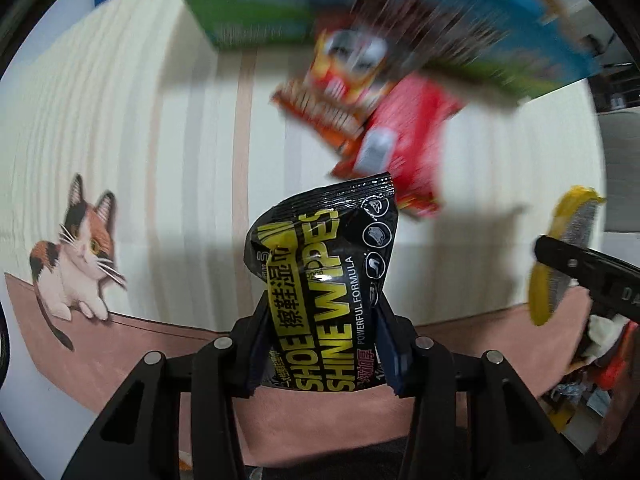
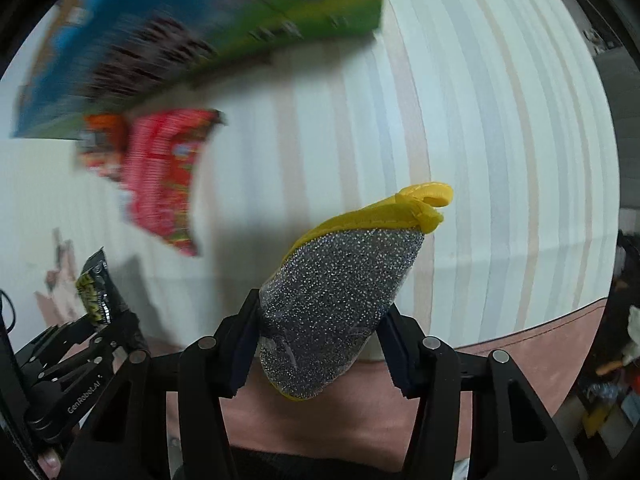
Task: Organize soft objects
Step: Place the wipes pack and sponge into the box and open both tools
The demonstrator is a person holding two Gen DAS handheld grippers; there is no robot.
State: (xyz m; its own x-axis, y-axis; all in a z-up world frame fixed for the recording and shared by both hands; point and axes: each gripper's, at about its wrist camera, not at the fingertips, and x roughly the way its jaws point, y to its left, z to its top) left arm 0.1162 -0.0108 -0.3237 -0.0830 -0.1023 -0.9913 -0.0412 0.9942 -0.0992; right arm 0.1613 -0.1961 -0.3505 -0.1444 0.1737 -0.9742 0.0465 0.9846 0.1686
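Two soft items ride above the striped cream tablecloth [image 1: 160,160], one in each of your grippers: your left gripper [image 1: 324,344] is clamped on a black-and-yellow foil pack of shoe shine wipes [image 1: 324,264], pinched low so its crimped top edge stands free, while your right gripper [image 2: 320,344] is closed around a yellow-backed, silver glitter scouring pad [image 2: 336,296], gripped at its narrow end with the hanging loop pointing away. Holding each by one end looks meant to keep the bulk clear for setting down. Ahead of you lies a blue-and-green flat box [image 1: 400,12], with a red crinkled snack packet [image 1: 404,132] and an orange printed sachet [image 1: 324,108] just beside or partly under its edge; you cannot tell which, since motion blur smears all three and makes their print unreadable. A calico cat picture [image 1: 76,256] shows on the cloth's pink border. The lower ends of both held items are hidden behind the fingers, and the clutter at the far right edge is too dark and small to identify.
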